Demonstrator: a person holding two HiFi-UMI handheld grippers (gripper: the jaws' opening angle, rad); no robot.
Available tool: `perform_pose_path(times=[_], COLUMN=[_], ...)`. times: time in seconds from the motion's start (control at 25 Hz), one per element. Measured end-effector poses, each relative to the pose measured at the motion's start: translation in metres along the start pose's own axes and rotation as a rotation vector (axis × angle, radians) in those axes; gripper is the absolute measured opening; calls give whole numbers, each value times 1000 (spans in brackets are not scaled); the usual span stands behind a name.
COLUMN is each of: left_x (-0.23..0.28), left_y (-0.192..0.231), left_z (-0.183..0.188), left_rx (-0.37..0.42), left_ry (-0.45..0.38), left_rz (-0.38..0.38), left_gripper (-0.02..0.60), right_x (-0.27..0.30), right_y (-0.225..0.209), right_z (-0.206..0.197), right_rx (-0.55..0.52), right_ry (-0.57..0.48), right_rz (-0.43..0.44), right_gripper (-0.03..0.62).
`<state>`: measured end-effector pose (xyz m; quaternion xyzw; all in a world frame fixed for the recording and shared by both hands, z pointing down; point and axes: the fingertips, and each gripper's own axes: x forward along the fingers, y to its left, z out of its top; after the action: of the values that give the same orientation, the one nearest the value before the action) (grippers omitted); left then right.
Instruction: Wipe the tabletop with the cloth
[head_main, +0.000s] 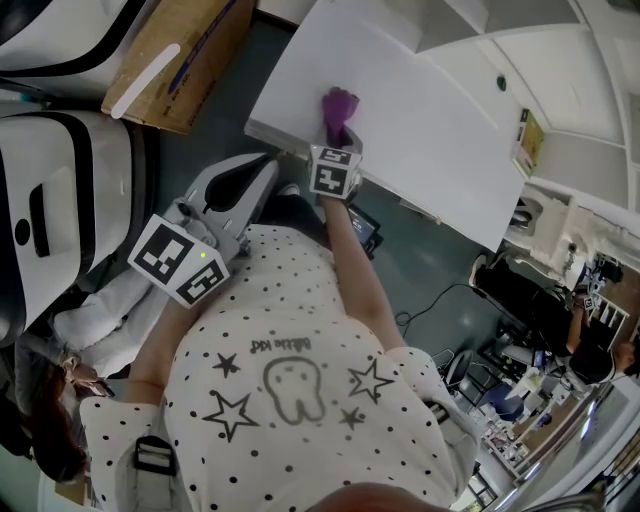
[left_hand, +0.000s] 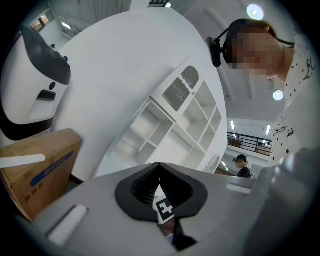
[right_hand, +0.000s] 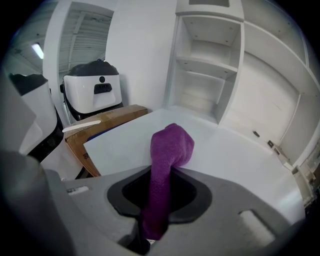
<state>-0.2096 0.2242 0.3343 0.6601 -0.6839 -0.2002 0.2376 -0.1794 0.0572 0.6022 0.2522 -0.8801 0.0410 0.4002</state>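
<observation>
Purple cloth (head_main: 339, 108) is clamped, bunched and upright, between the jaws of the right gripper (head_main: 337, 145) over the near edge of the white tabletop (head_main: 430, 130), close to its left corner. The left gripper (head_main: 236, 188) is held off the table, nearer and to the left, its jaws closed tip to tip on nothing. A cardboard box (head_main: 170, 60) is seen farther left.

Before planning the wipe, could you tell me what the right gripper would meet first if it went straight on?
Probably the white tabletop, with the purple cloth in the right gripper touching first; depth is unclear.
</observation>
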Motion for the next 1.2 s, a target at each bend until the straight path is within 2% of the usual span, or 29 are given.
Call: perform_pose_path(times=[0.44, 1.2], left_x=[2, 0], left_y=[0, -3], left_z=[1, -2], left_rx=[3, 12], left_ry=[-6, -6], left_rz=[4, 19], left_gripper=[-5, -5], right_x=[3, 4], right_y=[8, 14], right_z=[2, 6], right_rx=[-20, 4], right_ry=[-4, -18], right_rz=[22, 41], right_gripper=[69, 69])
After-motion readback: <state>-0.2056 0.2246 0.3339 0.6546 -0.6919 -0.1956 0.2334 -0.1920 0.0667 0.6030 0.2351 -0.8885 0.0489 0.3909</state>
